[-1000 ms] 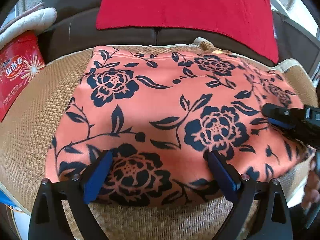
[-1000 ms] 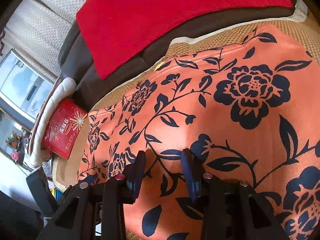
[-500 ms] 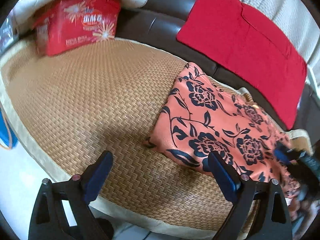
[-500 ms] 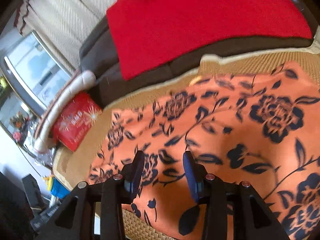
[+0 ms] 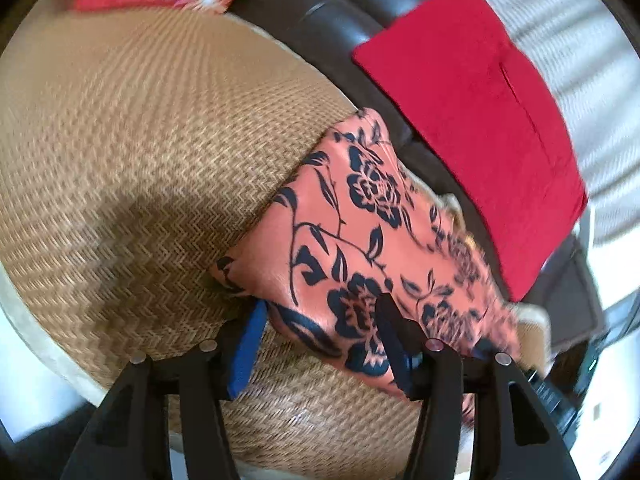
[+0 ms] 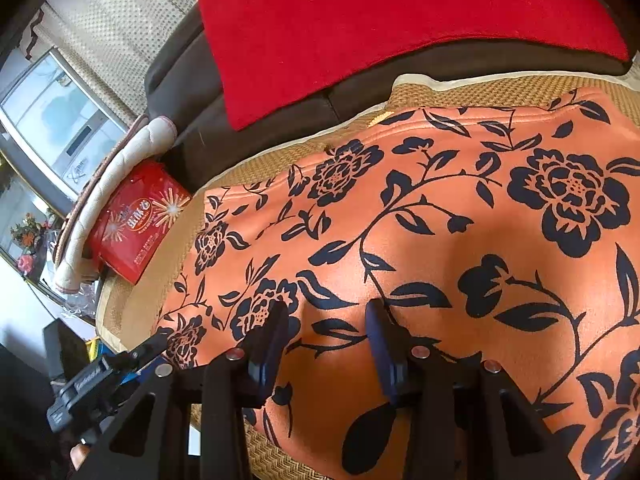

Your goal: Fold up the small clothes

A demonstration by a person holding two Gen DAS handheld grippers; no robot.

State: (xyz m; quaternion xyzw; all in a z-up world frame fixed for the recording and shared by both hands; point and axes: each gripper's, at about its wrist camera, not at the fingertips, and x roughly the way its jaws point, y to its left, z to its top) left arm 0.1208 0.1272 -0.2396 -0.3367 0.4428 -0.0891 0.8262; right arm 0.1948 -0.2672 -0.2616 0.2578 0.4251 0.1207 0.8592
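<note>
An orange garment with a dark floral print (image 5: 360, 236) lies flat on a woven straw mat (image 5: 132, 168); it also fills the right wrist view (image 6: 440, 248). My left gripper (image 5: 320, 344) is open, its blue-padded fingers straddling the garment's near left corner, one finger at the edge and one over the cloth. My right gripper (image 6: 326, 344) is open, its fingers set on the garment near its front edge. The left gripper's body shows at the lower left of the right wrist view (image 6: 104, 376).
A red cloth (image 5: 480, 120) hangs on the dark sofa back (image 5: 320, 28) behind the mat, also in the right wrist view (image 6: 380, 24). A red printed box (image 6: 136, 224) and a cream cushion (image 6: 104, 200) lie at the mat's left end. The mat's front edge (image 5: 44, 344) is close.
My left gripper swung left off the garment, then came back in to its near left corner with the fingers narrower. My right gripper lifted slightly and settled back on the cloth.
</note>
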